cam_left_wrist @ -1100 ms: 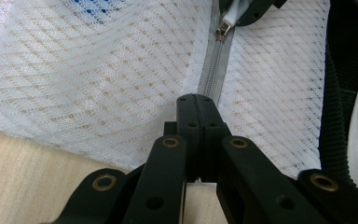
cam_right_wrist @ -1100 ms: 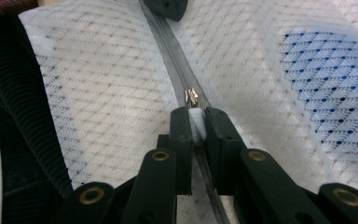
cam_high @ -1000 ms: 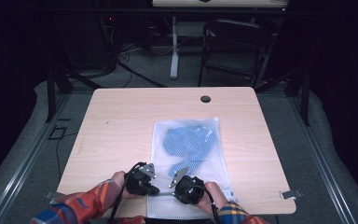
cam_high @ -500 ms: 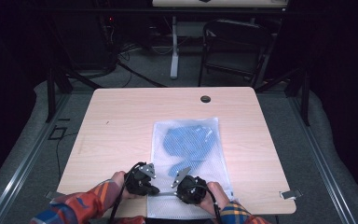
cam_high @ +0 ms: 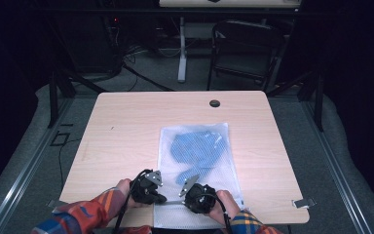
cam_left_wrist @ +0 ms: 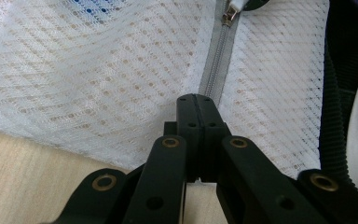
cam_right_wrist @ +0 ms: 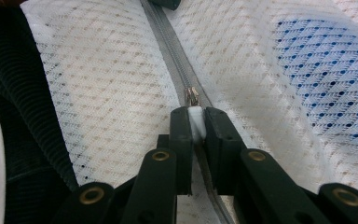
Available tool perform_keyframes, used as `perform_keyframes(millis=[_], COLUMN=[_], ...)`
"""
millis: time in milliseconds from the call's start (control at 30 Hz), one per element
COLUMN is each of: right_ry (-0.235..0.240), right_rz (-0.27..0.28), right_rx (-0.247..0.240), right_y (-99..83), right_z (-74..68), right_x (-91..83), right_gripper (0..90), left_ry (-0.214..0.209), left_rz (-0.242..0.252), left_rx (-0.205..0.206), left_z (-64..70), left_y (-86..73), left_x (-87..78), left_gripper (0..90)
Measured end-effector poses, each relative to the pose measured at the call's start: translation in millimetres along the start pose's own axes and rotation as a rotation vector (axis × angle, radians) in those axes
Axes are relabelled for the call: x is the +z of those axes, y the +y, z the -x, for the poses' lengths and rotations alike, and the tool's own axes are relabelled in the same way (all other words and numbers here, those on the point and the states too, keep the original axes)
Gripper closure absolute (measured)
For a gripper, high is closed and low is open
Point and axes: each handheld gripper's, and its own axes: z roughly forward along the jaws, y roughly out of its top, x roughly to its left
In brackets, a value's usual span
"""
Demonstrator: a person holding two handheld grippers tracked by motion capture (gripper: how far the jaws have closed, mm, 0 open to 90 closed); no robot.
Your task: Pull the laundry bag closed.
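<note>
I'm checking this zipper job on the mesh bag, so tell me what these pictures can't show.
- High view: the zipper pull sits under the right claw; too small to see.
- Left claw view: whether the left claw pinches the zipper or only mesh; its jaws cover that spot.
- All views: the blue cloth inside the mesh bag is blurred by netting; its kind is unclear.

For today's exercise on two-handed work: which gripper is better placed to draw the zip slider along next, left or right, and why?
Right. The right gripper is shut on the white zip pull, so it can likely draw it along. The left gripper is clamped on the grey zipper of the mesh bag, anchoring it.
</note>
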Motion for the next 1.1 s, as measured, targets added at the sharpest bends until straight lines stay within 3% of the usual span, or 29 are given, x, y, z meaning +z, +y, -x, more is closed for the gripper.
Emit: perform_keyframes(millis=[733, 800, 1000, 1100], right_ry=[-0.013, -0.012, -0.018, -0.017], right_rz=[-0.015, -0.015, -0.009, -0.009], right_rx=[0.025, 0.026, 0.023, 0.023], right_y=[-13.4, -13.0, -11.6, -11.6], right_z=[6.8, 6.9, 8.0, 7.7], right_x=[-10.1, -10.3, -11.3, -10.5], right_gripper=[82.2, 82.2, 82.1, 82.1], left_ry=[-0.006, -0.018, 0.014, 0.012], left_rz=[-0.002, 0.017, 0.076, 0.090], left_rx=[0.000, 0.000, 0.047, 0.046], left_z=[-0.3, -1.6, 3.2, 4.0], left_y=[-0.1, -0.7, 8.2, 11.0], left_x=[-0.2, 0.4, -1.4, 0.1], left_gripper=[90.0, 90.0, 90.0, 90.0])
